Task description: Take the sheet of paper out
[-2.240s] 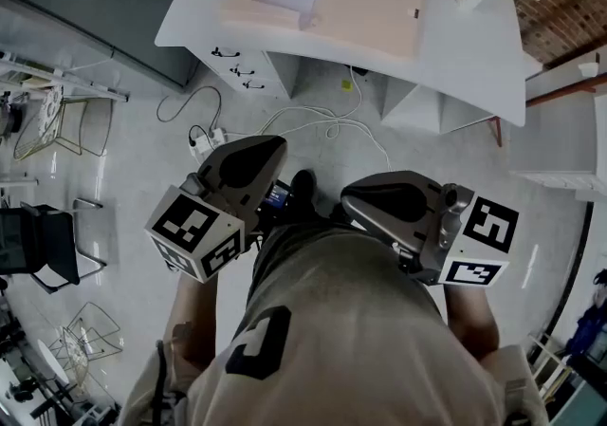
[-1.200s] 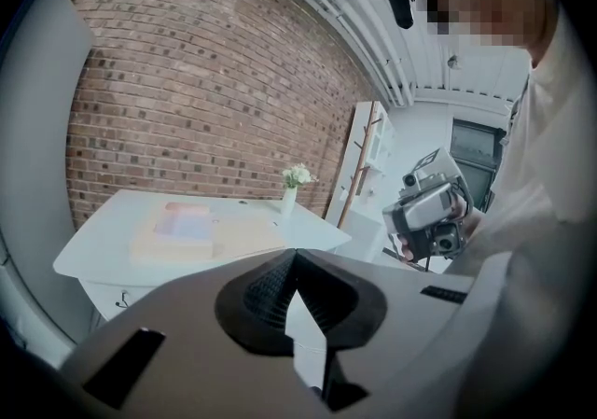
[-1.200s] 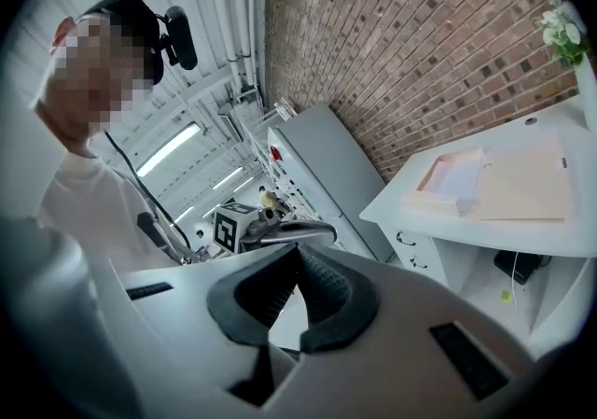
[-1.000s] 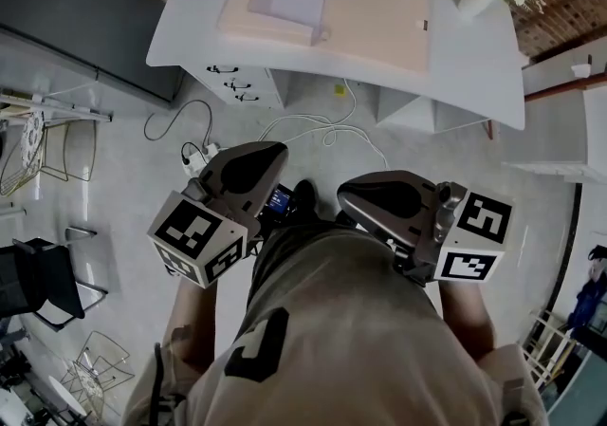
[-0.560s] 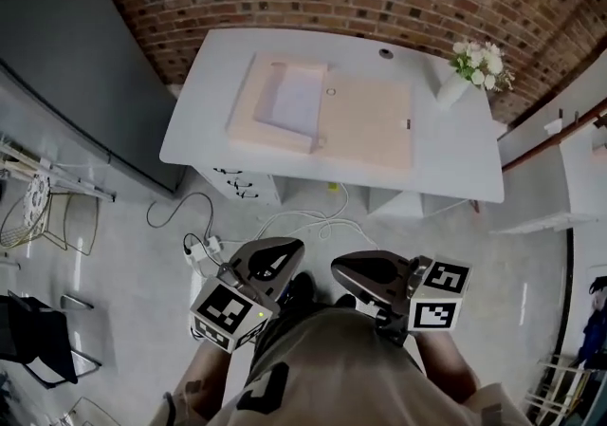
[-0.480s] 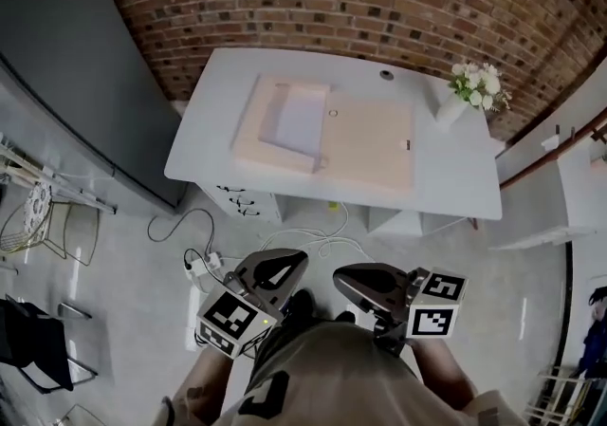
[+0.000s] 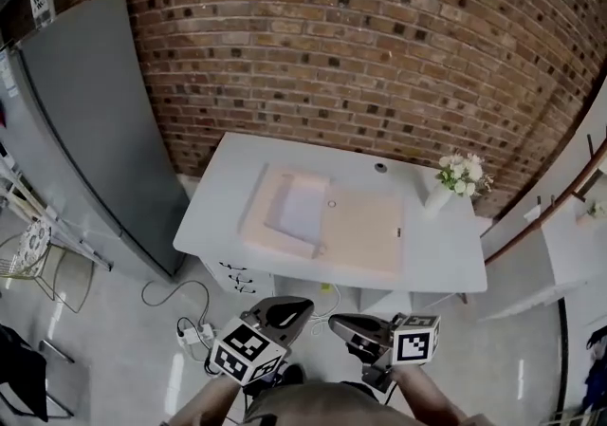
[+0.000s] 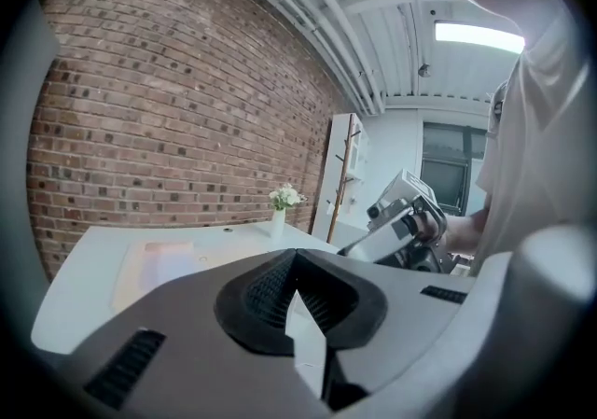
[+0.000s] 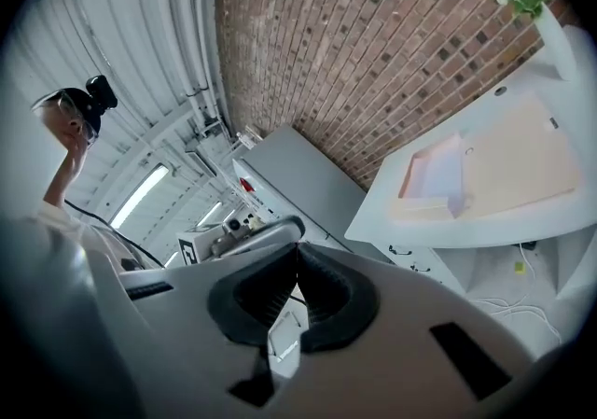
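Two closed grippers, well short of the desk (image 7: pixel 220 215)

Head view: the sheet of paper (image 7: pixel 302 211) lies flat in the left half of an open peach folder (image 7: pixel 360 242), nearer the desk's left edge than its right. It is pale, faintly lilac-white, and no print can be made out on it. Its long axis runs from the desk's front edge toward the brick wall (image 7: pixel 313 45), tilted a little. A vase of white flowers (image 7: pixel 458 175) stands near the back right corner. The left gripper (image 7: pixel 302 304) and right gripper (image 7: pixel 334 323) hang low in the frame, out beyond the desk's front edge and well apart from the sheet.

Left gripper view: its fingers are pressed together with nothing between them. The folder shows faintly on the desk beyond, the sheet a paler patch in it.

Right gripper view: fingers likewise closed tip to tip, empty. The sheet sits in the folder's half toward the grey cabinet (image 9: pixel 298 174).
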